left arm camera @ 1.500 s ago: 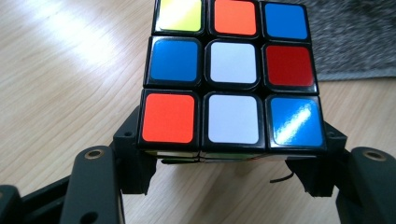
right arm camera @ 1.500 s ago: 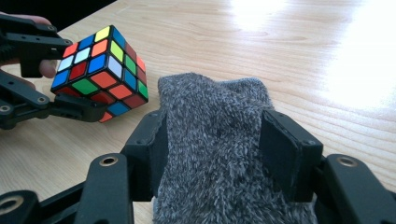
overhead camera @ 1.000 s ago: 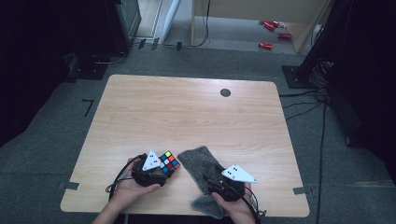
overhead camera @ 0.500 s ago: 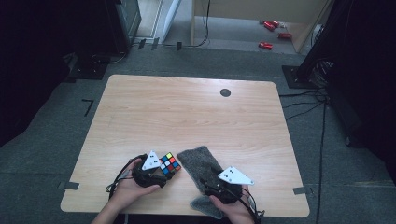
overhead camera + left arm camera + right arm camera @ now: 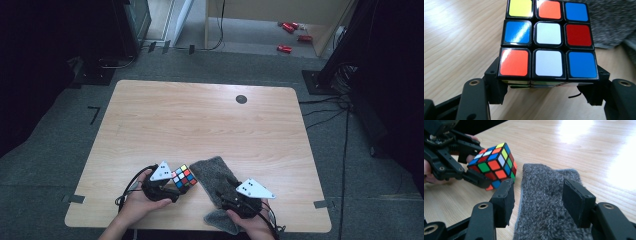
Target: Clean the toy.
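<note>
Two things are in play near the counter's [image 5: 150, 125] front edge: a cube [image 5: 184, 177] and a grey cloth [image 5: 220, 182] just beside it. The left gripper [image 5: 547, 85] has its fingers [image 5: 496, 85] clamped on the cube's lower layer, low on its sides, holding it tilted off the wood. That shallow grip is the main risk, I judge: a twist or a push from the cloth could pivot the cube out of the pads and drop it onto the counter. The right gripper [image 5: 537, 202] hovers over the cloth with its fingers [image 5: 505, 200] spread and nothing pinched; closing there may bunch the fabric or drag it off the near edge, where part already hangs. Otherwise the wood holds a round grommet [image 5: 241, 99], well apart. Nothing blocks either hand [image 5: 135, 207].
</note>
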Available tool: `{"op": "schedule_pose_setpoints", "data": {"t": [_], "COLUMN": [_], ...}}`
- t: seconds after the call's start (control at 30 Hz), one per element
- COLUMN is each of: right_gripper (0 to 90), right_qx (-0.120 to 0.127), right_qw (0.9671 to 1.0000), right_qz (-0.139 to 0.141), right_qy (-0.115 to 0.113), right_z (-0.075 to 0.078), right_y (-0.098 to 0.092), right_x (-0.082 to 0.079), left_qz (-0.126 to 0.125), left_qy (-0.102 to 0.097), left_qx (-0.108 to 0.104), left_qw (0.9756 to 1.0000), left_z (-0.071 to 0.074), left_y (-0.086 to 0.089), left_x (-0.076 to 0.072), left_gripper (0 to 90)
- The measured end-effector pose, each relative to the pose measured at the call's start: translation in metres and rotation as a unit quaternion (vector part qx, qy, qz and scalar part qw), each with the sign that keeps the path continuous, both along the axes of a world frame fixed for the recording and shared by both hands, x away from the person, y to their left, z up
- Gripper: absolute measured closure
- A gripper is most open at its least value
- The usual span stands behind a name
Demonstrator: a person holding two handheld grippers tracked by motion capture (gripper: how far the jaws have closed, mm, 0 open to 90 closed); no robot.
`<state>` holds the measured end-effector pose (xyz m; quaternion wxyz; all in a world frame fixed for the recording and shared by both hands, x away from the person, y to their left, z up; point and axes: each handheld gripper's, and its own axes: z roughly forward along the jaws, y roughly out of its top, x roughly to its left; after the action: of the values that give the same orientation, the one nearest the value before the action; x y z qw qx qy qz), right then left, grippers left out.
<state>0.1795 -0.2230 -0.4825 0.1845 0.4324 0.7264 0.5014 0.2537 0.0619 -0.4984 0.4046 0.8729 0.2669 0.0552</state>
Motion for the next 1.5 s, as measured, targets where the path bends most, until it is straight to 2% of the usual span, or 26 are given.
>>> {"op": "schedule_pose_setpoints", "data": {"t": [0.13, 0.23, 0.4, 0.53, 0.6, 0.8, 0.9, 1.0, 1.17, 1.43, 1.5], "right_gripper": [43.5, 43.8, 50.7, 55.0, 57.0, 57.4, 57.4, 57.4, 57.4, 57.3, 57.1], "right_qx": [-0.002, -0.03, -0.049, -0.048, -0.048, -0.051, -0.052, -0.053, -0.053, -0.053, -0.053], "right_qw": [1.0, 0.9992, 0.9977, 0.9977, 0.9977, 0.9976, 0.9977, 0.9977, 0.9977, 0.9977, 0.9977], "right_qz": [-0.003, -0.022, -0.047, -0.047, -0.047, -0.046, -0.042, -0.042, -0.041, -0.04, -0.041], "right_qy": [-0.006, -0.015, 0.009, 0.011, 0.009, 0.011, 0.01, 0.009, 0.01, 0.012, 0.013], "right_z": [0.003, 0.002, -0.009, -0.011, -0.011, -0.013, -0.014, -0.014, -0.015, -0.016, -0.016], "right_y": [-0.008, -0.014, -0.018, -0.018, -0.018, -0.017, -0.016, -0.016, -0.016, -0.016, -0.016], "right_x": [-0.002, -0.002, 0.005, 0.006, 0.006, 0.007, 0.006, 0.006, 0.006, 0.006, 0.006], "left_qz": [-0.013, -0.016, -0.016, -0.016, -0.014, -0.009, -0.004, -0.001, 0.0, 0.009, 0.007], "left_qy": [-0.004, -0.006, -0.004, -0.007, -0.016, -0.036, -0.045, -0.048, -0.045, -0.051, -0.052], "left_qx": [0.0, -0.001, 0.003, 0.011, 0.028, 0.058, 0.065, 0.066, 0.056, 0.038, 0.043], "left_qw": [0.9999, 0.9998, 0.9999, 0.9998, 0.9994, 0.9976, 0.9968, 0.9967, 0.9974, 0.998, 0.9977], "left_z": [0.003, 0.006, 0.005, 0.004, 0.001, -0.004, -0.006, -0.006, -0.008, -0.014, -0.014], "left_y": [-0.009, -0.012, -0.012, -0.012, -0.011, -0.009, -0.009, -0.008, -0.004, 0.001, 0.001], "left_x": [-0.003, -0.005, -0.005, -0.005, -0.006, -0.008, -0.009, -0.008, -0.006, -0.005, -0.006], "left_gripper": [34.5, 34.5, 34.5, 34.5, 34.5, 34.4, 34.4, 34.4, 34.2, 32.5, 31.5]}}
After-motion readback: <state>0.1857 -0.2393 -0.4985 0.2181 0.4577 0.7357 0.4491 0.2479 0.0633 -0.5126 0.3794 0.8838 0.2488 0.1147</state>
